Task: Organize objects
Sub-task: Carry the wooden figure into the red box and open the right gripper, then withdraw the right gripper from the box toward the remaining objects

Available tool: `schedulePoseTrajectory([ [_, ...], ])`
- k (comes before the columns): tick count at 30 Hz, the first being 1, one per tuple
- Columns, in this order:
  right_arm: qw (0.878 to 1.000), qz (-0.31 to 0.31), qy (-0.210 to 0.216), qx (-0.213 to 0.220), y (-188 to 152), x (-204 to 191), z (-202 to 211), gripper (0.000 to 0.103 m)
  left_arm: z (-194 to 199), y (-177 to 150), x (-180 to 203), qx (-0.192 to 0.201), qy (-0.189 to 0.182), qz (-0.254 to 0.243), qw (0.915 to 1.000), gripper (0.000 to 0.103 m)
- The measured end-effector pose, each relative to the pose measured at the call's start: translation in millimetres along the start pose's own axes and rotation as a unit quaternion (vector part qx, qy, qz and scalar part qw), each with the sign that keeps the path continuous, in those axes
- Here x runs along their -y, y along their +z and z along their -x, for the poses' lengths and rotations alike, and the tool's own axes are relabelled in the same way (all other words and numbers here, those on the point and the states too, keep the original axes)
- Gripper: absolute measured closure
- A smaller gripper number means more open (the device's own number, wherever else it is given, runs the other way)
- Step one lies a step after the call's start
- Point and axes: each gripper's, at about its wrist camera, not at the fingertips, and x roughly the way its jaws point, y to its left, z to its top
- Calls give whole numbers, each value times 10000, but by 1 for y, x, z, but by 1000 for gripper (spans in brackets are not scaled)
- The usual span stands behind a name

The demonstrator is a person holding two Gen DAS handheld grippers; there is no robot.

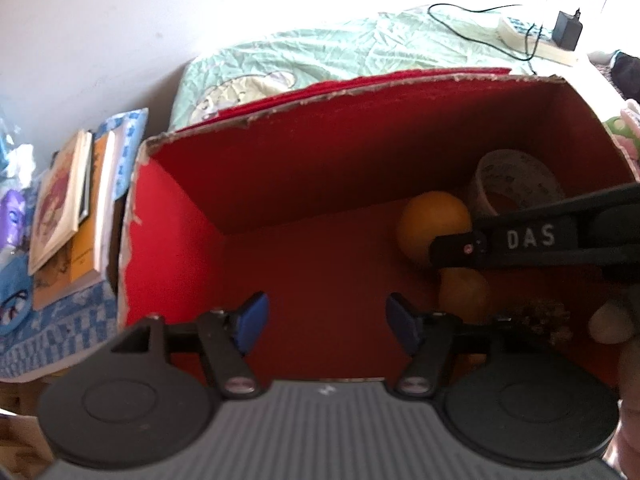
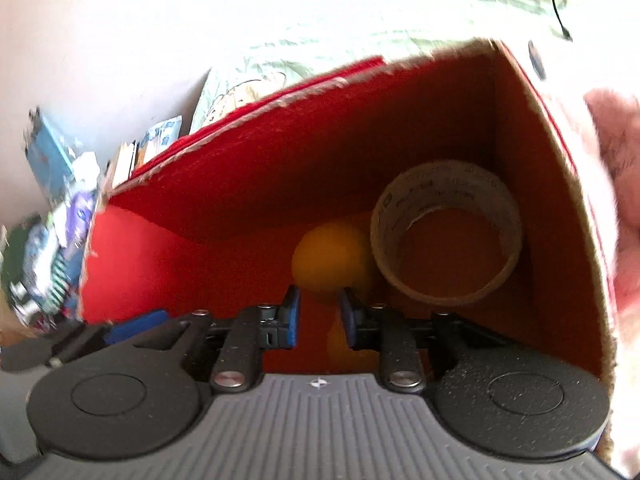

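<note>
Left wrist view: the left gripper (image 1: 326,322) hangs over the red box (image 1: 280,184), fingers spread and empty. At 2 o'clock lie an orange (image 1: 434,224) and tape roll (image 1: 516,182), stowed. The right gripper (image 2: 319,318), fingers slightly parted with nothing between, hovers above them, likely after a drop-off.

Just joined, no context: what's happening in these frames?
A person is sorting items into a red cardboard box with two handheld grippers. Both grippers hang over the box with nothing between their jaws: left gripper wide, right gripper narrower. Inside lie a tape roll, two orange fruits and some small bits. Books sit outside, left of the box.
</note>
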Motion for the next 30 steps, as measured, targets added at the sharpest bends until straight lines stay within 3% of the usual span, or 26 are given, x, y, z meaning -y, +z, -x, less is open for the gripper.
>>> schedulePoseTrajectory([
  [5,9971,615,-260,360,-13,-14,14,78,5,-1,0,81,112,15,9999,33],
  [12,9950,726,-365,580,-18,0,35,78,18,1,1,239,223,123,9994,30],
  [19,9889,965,-675,911,-23,2,47,70,31,-2,1,312,453,223,9982,22],
  [30,9870,893,-419,1271,-42,2,75,70,61,-18,-5,601,586,428,9955,12],
])
